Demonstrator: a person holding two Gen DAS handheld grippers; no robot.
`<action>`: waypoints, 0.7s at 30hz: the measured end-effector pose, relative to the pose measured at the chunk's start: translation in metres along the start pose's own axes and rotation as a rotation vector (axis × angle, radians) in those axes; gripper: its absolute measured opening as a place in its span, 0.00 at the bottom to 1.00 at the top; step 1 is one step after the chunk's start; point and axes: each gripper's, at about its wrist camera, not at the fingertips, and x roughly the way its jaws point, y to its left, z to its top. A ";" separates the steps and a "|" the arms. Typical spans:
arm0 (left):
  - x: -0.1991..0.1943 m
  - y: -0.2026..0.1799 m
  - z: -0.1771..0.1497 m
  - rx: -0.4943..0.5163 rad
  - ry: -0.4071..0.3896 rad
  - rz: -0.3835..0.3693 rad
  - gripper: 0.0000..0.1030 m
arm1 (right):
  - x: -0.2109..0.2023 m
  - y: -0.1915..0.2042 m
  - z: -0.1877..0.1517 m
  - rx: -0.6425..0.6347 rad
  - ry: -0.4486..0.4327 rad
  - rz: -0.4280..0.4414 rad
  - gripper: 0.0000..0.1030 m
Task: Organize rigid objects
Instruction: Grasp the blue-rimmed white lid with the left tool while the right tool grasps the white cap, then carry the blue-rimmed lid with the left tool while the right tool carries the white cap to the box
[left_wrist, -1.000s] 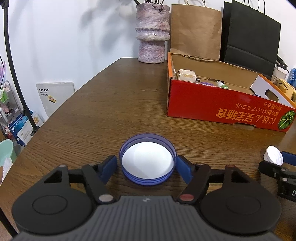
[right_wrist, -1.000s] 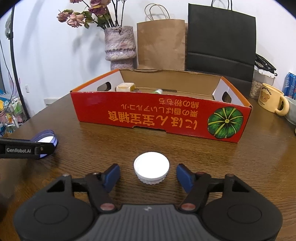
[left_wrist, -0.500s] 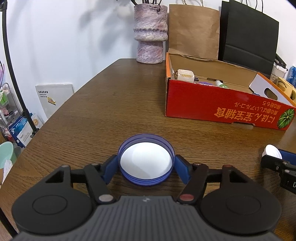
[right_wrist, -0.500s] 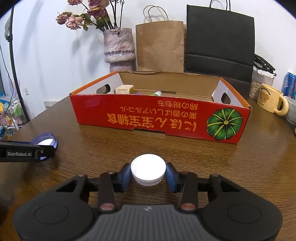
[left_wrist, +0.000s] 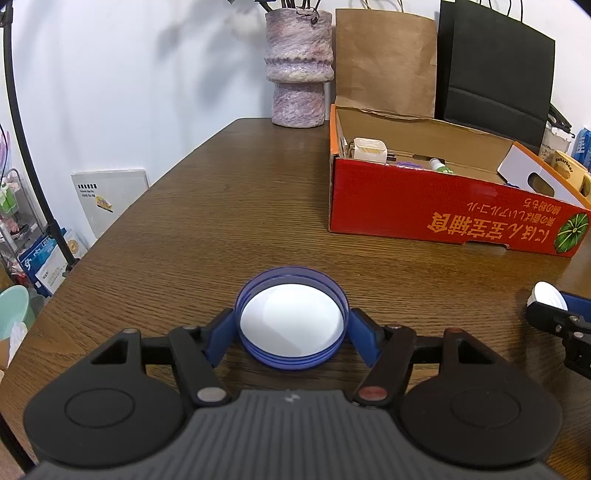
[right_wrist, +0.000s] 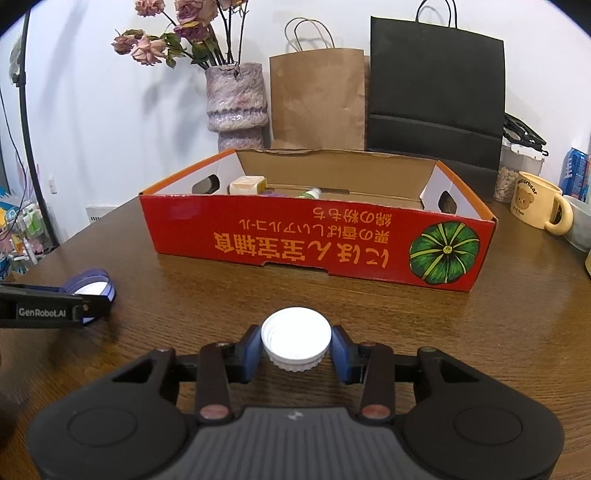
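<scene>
My left gripper (left_wrist: 291, 332) is shut on a blue lid with a white inside (left_wrist: 291, 323), held just above the wooden table (left_wrist: 229, 206). My right gripper (right_wrist: 295, 345) is shut on a white ribbed cap (right_wrist: 295, 338), lifted a little off the table. The red cardboard box (right_wrist: 314, 240) stands ahead of the right gripper, open at the top, with a few small items inside. In the left wrist view the box (left_wrist: 443, 210) is at the right, and the white cap (left_wrist: 548, 301) shows at the far right edge.
A mottled vase (right_wrist: 236, 99) with dried roses, a brown paper bag (right_wrist: 317, 99) and a black bag (right_wrist: 436, 96) stand behind the box. A yellow bear mug (right_wrist: 537, 206) is at the right. A light stand (left_wrist: 26, 147) and shelf clutter are off the table's left edge.
The right jaws closed on the white cap and raised it; the left jaws closed on the blue lid. Both grippers moved slightly toward the box.
</scene>
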 end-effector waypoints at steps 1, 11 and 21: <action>0.000 0.000 0.000 0.002 0.000 0.001 0.66 | 0.000 0.000 0.000 0.000 -0.002 0.000 0.38; -0.009 -0.010 0.001 0.022 -0.026 -0.001 0.66 | -0.005 -0.001 0.000 -0.003 -0.027 0.001 0.38; -0.015 -0.025 0.003 0.041 -0.041 -0.014 0.66 | -0.013 -0.004 0.004 0.006 -0.060 0.007 0.38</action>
